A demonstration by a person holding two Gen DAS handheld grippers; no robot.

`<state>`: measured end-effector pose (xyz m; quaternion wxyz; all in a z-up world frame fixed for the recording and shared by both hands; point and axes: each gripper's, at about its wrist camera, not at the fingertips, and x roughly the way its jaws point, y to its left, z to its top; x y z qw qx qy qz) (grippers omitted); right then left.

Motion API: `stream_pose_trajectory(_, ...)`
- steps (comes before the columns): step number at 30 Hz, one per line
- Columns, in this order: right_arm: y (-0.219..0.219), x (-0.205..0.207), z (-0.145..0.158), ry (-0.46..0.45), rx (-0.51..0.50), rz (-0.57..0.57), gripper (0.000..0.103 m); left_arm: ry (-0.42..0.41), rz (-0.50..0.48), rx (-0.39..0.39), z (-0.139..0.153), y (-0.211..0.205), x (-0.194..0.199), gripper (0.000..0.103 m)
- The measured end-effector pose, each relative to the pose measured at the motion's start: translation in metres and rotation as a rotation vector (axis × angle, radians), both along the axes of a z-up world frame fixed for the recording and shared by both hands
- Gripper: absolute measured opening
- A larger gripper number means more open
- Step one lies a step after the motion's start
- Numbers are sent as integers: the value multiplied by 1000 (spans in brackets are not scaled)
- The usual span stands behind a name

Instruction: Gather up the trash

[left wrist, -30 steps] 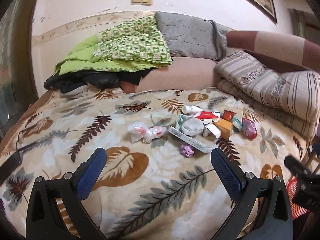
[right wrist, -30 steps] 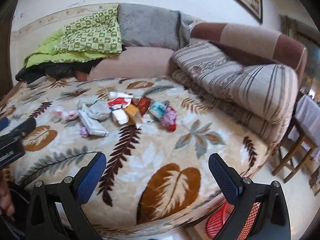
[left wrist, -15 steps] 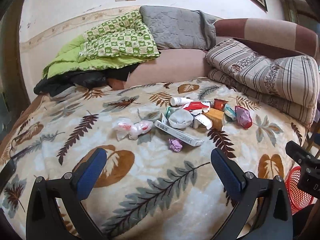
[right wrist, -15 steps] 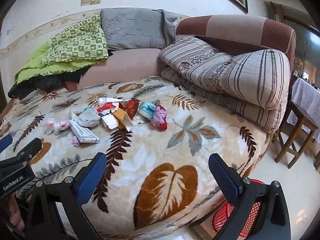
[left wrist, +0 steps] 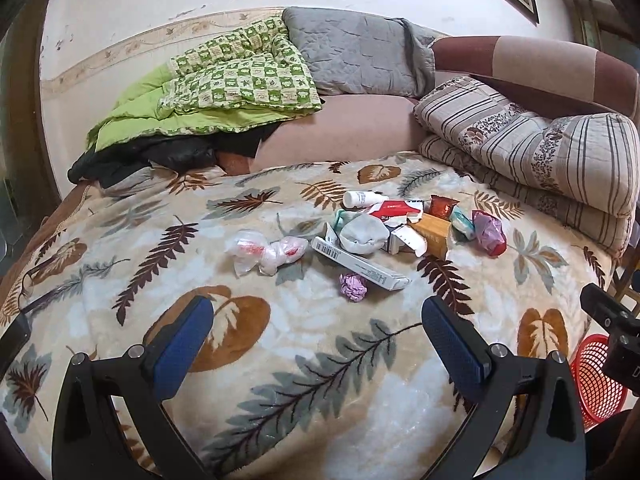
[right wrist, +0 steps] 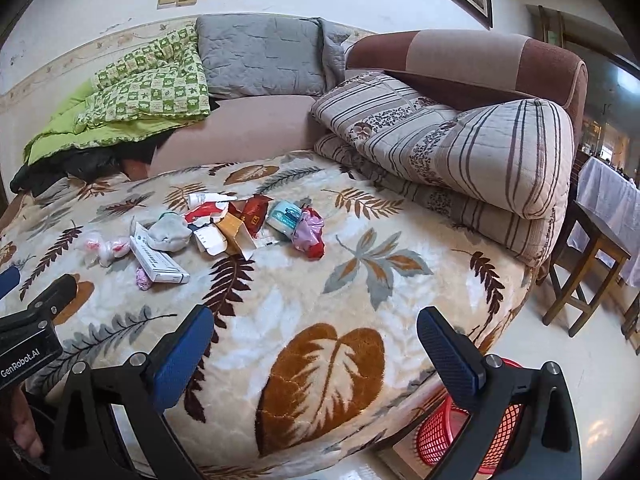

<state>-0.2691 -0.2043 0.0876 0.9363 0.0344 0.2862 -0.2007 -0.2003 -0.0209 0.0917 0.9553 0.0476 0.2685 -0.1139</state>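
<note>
A pile of trash lies on the leaf-patterned bed blanket [left wrist: 320, 360]: a long white box [left wrist: 360, 264], a crumpled purple wrapper [left wrist: 353, 286], a clear plastic bag [left wrist: 264, 254], a grey wad [left wrist: 364, 234], an orange carton [left wrist: 434, 234] and a pink-red wrapper [left wrist: 488, 236]. The pile also shows in the right wrist view [right wrist: 224, 232]. My left gripper [left wrist: 316, 332] is open and empty, short of the pile. My right gripper [right wrist: 316, 340] is open and empty over the bed's near corner. A red mesh basket [right wrist: 444, 436] stands on the floor below it.
Folded striped quilts [right wrist: 460, 152] lie on the bed's right side. Green and grey bedding [left wrist: 240, 80] is heaped at the headboard. A wooden chair [right wrist: 584, 280] and a cloth-covered table [right wrist: 616, 204] stand on the floor to the right.
Both grippers have shifted to the right and a little back from the bed. The red basket has come further into both views. The trash has not moved.
</note>
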Motion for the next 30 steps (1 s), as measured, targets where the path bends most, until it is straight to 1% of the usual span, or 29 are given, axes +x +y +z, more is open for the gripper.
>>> stream_pose_trajectory(30,4,3,-3,19,7,26,101,2,-2,3,-3,-1,0,103)
